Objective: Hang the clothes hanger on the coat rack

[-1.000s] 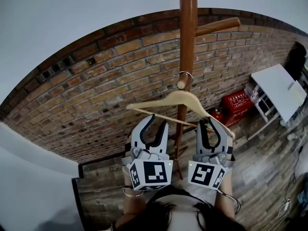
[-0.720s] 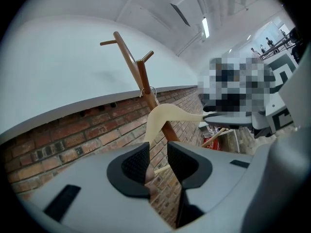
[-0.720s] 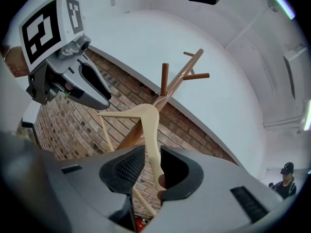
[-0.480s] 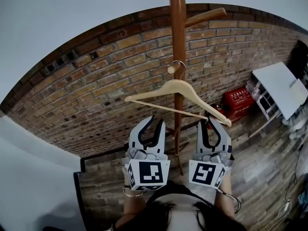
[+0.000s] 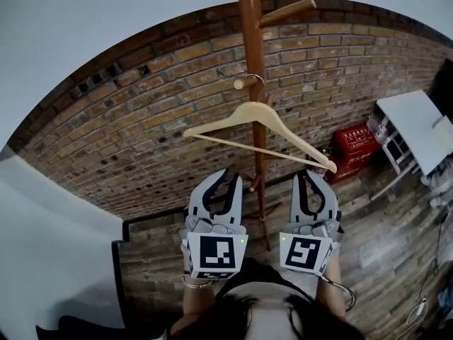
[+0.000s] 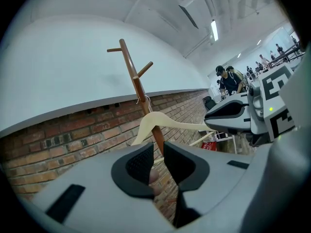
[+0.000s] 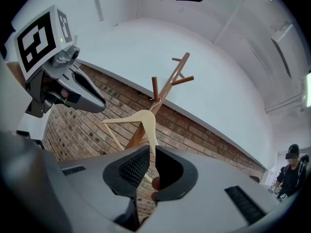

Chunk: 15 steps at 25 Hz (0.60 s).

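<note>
Head view shows both pairs of jaws a little apart with nothing between them, the left gripper (image 5: 228,176) having just been closing and the right gripper (image 5: 311,177) with its tips just below the lower end of the hanger (image 5: 255,112), which hangs from a peg (image 5: 241,84) on the coat rack (image 5: 249,34) before the brick wall (image 5: 141,133).

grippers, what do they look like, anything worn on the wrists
Both the left gripper and right gripper are pale grey moulded shells with curved jaws lined by black ribbed pads. Each carries a white cube with black square markers and a small green light. A thin bangle circles each wrist; no sleeves show. The left jaws have just been closing, empty.
</note>
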{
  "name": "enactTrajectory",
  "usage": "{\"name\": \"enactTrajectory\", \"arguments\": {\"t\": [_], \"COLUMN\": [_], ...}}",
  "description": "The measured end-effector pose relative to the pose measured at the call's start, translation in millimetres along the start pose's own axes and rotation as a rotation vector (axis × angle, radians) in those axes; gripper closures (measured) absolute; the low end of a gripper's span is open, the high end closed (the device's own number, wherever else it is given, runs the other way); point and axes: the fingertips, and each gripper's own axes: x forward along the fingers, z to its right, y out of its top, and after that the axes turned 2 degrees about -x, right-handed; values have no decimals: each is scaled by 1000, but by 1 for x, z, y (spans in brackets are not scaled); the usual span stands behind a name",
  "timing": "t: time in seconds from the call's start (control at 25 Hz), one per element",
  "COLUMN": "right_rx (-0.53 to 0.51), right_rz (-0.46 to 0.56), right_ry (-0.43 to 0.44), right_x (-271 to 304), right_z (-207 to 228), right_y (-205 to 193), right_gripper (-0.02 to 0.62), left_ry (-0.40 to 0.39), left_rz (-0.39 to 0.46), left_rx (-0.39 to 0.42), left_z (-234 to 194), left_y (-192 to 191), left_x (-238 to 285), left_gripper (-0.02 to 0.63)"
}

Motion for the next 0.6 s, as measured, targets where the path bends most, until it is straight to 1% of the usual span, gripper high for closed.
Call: {"name": "enactTrajectory", "arguments": {"t": [0.16, 0.6], "right_rx": [31, 160], "right_rz": [14, 27], "right_ry": [20, 80], "right_x": [-7, -15], "right_z": [2, -6], "right_y": [-3, -8], "right_gripper": [538, 546], "left_ry": [3, -21], "left_rz": [6, 24], "left_rx": [-10, -130], "left_z": [9, 19], "left_y": [6, -4], "left_x": [-7, -14], "left_gripper": [541, 571]}}
